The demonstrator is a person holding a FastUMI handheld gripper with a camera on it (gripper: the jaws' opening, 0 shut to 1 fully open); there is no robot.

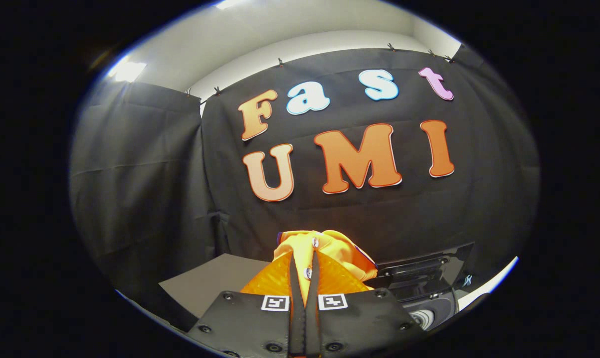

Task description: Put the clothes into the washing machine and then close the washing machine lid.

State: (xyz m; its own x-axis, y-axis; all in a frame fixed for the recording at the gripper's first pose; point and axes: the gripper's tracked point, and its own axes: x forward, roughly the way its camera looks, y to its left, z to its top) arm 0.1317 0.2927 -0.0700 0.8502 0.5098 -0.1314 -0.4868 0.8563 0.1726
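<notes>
Black cloth hung behind everything, with a pale wall and ceiling lights above it. Nearest, the gripper (pixel 304 278) had its two fingers pressed almost together on a fold of an orange garment (pixel 325 253), which bunched up just ahead of the fingertips and spilled to either side of them. Small pale buttons ran up the fabric along the line of the fingers, so its long axis seemed to lie roughly along them, pointing away from the hand; how much cloth hung below could not be seen. Just right of the fingers and lower sat the washing machine (pixel 424 291), dark, with a strip of controls and a curve of its opening showing. A grey board (pixel 215 288) lay to the left, near the cloth.

Judging by this, the garment was lifted and being carried toward the machine. To do it well, the pinch should hold firm, the garment go over the opening, low enough that trailing cloth drops inside before release.
</notes>
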